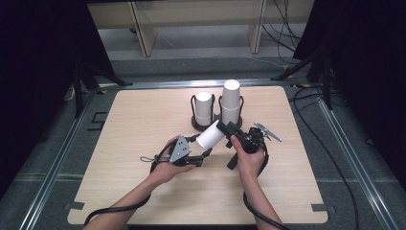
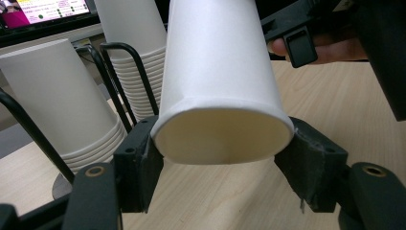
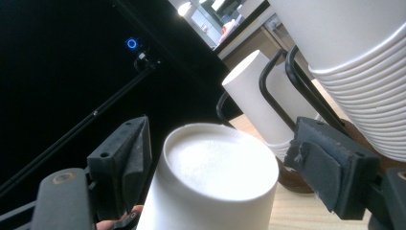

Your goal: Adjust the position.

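Table of pale wood [image 1: 143,191] carries two stacks of white paper cups [image 1: 231,103] in one black wire holder [image 1: 194,122]. One loose white paper cup [image 1: 209,136] hangs above it, rim clamped in left gripper [image 1: 203,146]; right gripper [image 1: 225,129] jaws stand apart around its base.

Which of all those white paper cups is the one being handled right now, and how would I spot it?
Start at the dark wire cup holder near the back of the wooden table, with its two upright stacks of cups. Just in front of it, one single cup hangs between the left gripper and right gripper. Unlike the stacked ones, it is alone, tipped sideways and off the table.
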Available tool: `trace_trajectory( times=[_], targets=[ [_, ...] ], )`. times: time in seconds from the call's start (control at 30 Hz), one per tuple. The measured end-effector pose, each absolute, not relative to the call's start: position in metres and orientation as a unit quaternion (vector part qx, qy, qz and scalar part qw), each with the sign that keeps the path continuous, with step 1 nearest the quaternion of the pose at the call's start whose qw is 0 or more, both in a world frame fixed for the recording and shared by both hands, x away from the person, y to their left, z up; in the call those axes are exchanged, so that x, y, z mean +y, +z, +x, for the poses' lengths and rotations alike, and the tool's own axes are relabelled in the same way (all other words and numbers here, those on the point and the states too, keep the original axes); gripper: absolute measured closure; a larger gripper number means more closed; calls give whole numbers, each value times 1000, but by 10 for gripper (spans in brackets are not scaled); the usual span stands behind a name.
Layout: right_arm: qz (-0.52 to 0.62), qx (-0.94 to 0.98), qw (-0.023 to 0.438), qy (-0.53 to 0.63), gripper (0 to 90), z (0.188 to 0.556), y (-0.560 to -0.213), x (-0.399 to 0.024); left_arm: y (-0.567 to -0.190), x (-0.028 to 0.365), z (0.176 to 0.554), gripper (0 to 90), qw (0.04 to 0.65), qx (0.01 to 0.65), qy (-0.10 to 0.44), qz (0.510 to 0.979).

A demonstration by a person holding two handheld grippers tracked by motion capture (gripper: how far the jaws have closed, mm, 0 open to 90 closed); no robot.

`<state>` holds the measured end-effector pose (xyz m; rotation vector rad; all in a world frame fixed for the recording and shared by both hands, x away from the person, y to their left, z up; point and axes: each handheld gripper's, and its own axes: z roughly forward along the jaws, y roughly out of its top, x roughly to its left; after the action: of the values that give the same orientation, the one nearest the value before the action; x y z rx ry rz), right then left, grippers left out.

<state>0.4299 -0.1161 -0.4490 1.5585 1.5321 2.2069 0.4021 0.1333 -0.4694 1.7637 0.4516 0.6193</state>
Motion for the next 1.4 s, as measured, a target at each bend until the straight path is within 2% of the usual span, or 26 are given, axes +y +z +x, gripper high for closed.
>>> trace_trajectory(
  times=[0.2, 0.37, 0.6, 0.83, 1.4],
  targets=[
    [485, 495, 41, 720, 210, 428, -447, -118, -469, 140, 401, 345, 567, 190, 263, 757],
    [478, 498, 36, 723, 213, 427, -442, -119, -466, 146, 401, 344, 564, 190, 262, 760],
    [464, 522, 52, 714, 220, 425, -437, -127, -462, 154, 401, 345, 557, 186, 256, 768],
    [443, 554, 86, 700, 232, 420, -440, -143, -460, 163, 403, 347, 551, 185, 255, 773],
    [400, 638, 110, 649, 268, 409, -452, -171, -446, 175, 407, 347, 533, 159, 237, 796]
  ],
)
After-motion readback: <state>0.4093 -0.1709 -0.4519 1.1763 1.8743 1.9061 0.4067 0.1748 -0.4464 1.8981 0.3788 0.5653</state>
